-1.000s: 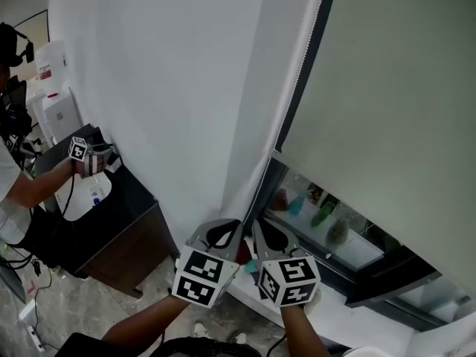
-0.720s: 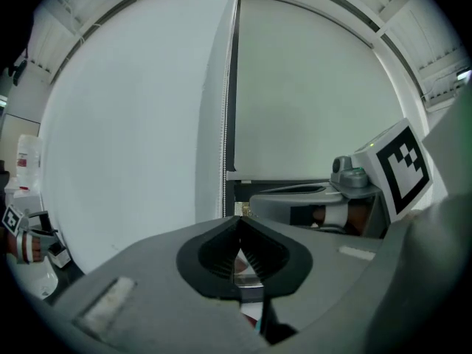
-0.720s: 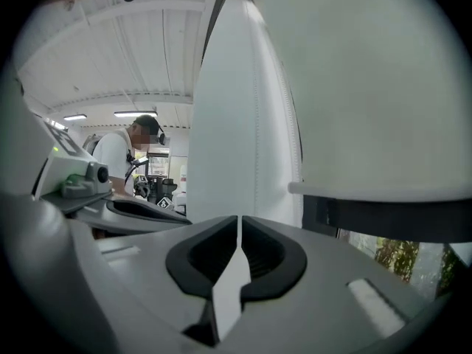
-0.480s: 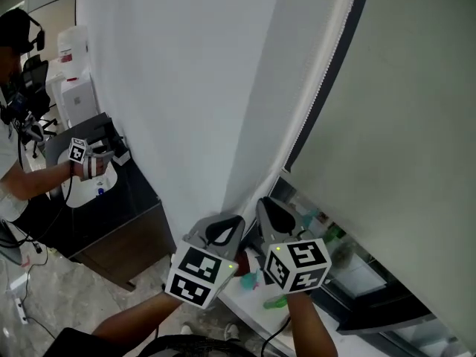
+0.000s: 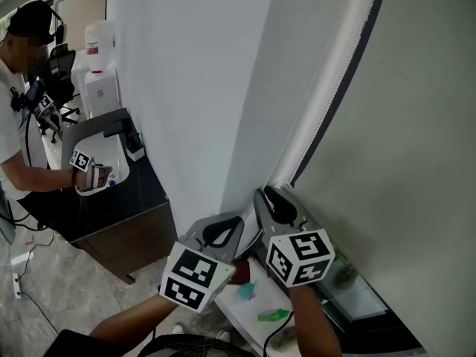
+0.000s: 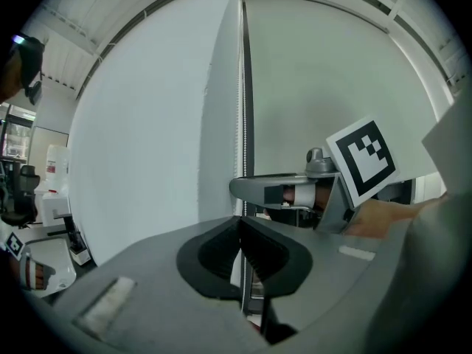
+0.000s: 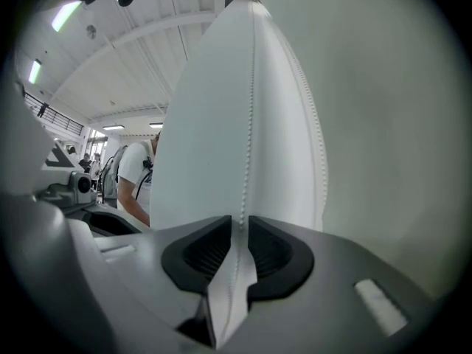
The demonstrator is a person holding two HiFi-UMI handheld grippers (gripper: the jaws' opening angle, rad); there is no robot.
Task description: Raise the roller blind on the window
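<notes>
- Roller blind point(image 5: 401, 162): down over nearly all the window point(image 5: 357, 292), filling the head view from 12 to 4 o'clock, with only a sliver of glass showing under the hem toward 5 o'clock.
- Clamps the bead chain point(image 7: 249, 124) in the right tongs point(image 7: 240, 231), closed tight on the strand, which runs straight up to 12 o'clock in the right gripper view.
- Keeps the left tongs point(image 6: 242, 223) pressed together as well, with a thin pale strand in the seam, probably the same chain lower down. Sits just beside the right tongs, at their 9 o'clock.
- Over the last second, swings the head view up and in toward the blind, so far less glass shows at 5 o'clock than a second ago.
- Carries the right tongs a little above the left now, where the two sat level a second ago, and nearer the blind's lower corner.
- Shows no change in either grip across that second: both closed throughout.
- Cannot tell through the shifting view whether the hem has actually climbed; looks about as low as before.
- Suggests a task barely begun. Next probably calls for long hand-over-hand pulls on the raising side of the chain loop, checking that the hem goes up rather than down.
</notes>
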